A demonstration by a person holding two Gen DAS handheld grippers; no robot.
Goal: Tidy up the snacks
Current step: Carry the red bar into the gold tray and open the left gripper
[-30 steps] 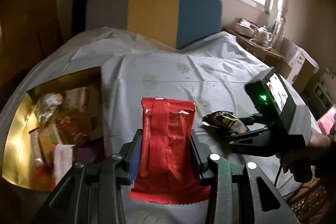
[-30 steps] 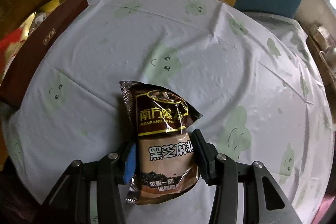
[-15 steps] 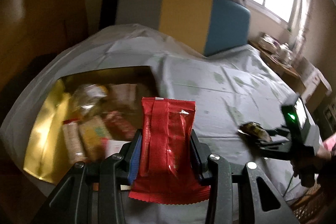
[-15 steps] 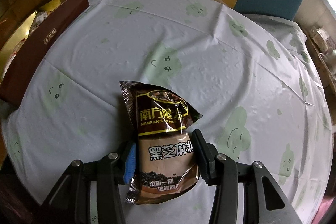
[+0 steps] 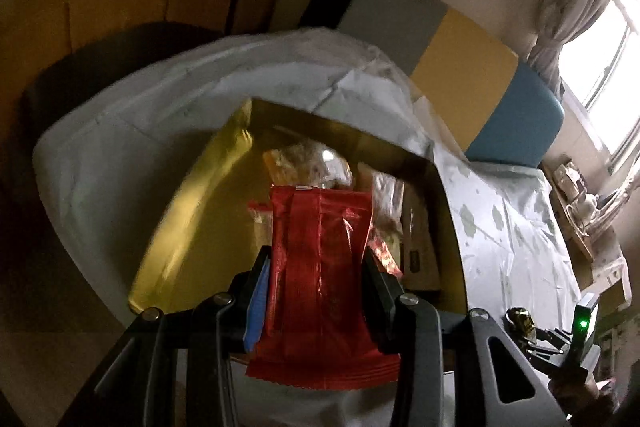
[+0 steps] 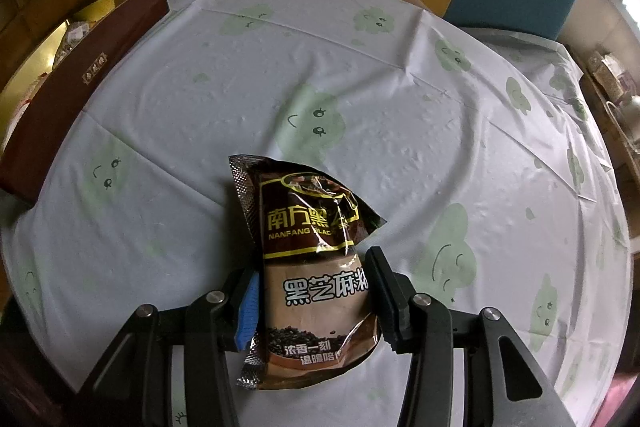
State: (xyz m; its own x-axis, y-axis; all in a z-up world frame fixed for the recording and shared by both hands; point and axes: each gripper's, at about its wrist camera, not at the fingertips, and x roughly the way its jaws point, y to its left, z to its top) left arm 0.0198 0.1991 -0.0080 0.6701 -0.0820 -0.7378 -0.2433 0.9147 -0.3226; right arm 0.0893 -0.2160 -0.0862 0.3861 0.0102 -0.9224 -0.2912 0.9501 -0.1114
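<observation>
A: left gripper look?
B: black plastic fingers, blue pad on one side only, other pad black. Silver round screw heads on the linkage arms, triangular cutouts lower down.
A: right gripper?
B: same build: black, one blue pad, silver screws. Seen from left cam its body carries a small screen w/ green LED.

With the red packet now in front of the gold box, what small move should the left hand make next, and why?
Probably lower the left hand-held gripper and release: its red packet is clamped in front of the gold box, which already holds other snacks.
</observation>
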